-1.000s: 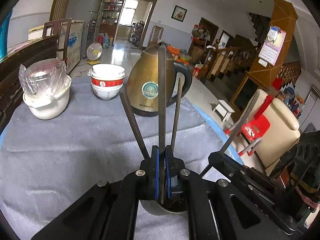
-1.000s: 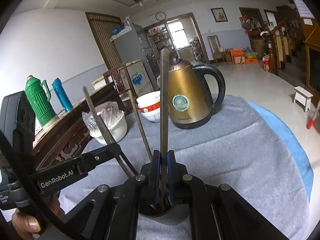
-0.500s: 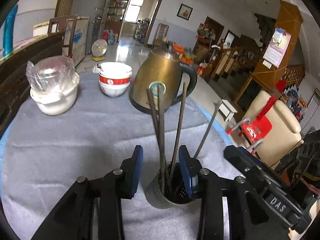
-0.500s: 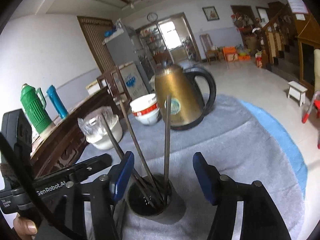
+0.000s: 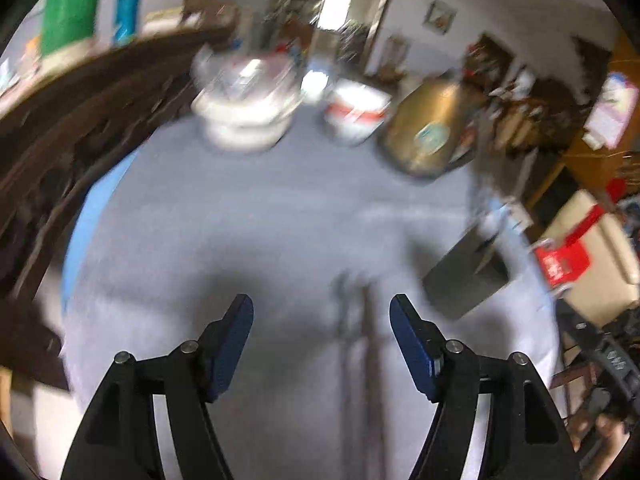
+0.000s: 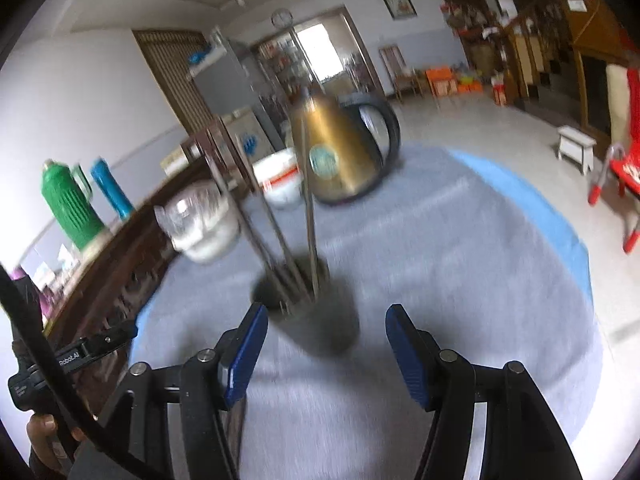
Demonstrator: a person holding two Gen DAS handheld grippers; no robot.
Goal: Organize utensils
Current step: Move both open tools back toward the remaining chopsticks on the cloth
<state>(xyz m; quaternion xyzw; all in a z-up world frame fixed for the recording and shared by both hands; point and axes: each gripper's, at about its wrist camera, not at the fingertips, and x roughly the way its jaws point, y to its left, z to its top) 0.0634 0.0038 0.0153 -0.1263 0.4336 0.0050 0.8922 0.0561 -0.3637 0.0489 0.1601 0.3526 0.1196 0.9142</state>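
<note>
A dark metal holder cup (image 6: 310, 322) stands on the grey cloth, several thin metal utensils (image 6: 280, 224) leaning in it. My right gripper (image 6: 326, 316) is open just short of the cup, pads clear of it. The left wrist view is blurred. There my left gripper (image 5: 322, 312) has its jaws opening over the cloth, with the cup (image 5: 466, 276) off to its right. Thin dark streaks (image 5: 356, 360), perhaps utensils lying on the cloth, run between the left fingers; the pads do not touch them. In the right wrist view the left gripper's body (image 6: 80, 356) shows at the far left.
A gold kettle (image 6: 340, 152), stacked red-and-white bowls (image 6: 280, 180) and a plastic-covered white pot (image 6: 200, 228) stand at the back of the round table (image 6: 460, 260). A dark wooden cabinet (image 6: 120, 264) borders the left edge. A hand (image 6: 40, 428) holds the left gripper.
Both grippers opened and let go of the metal utensils, which now stand in the cup. Both pulled back; the left one swung away to the left, so the cup sits at its right.
</note>
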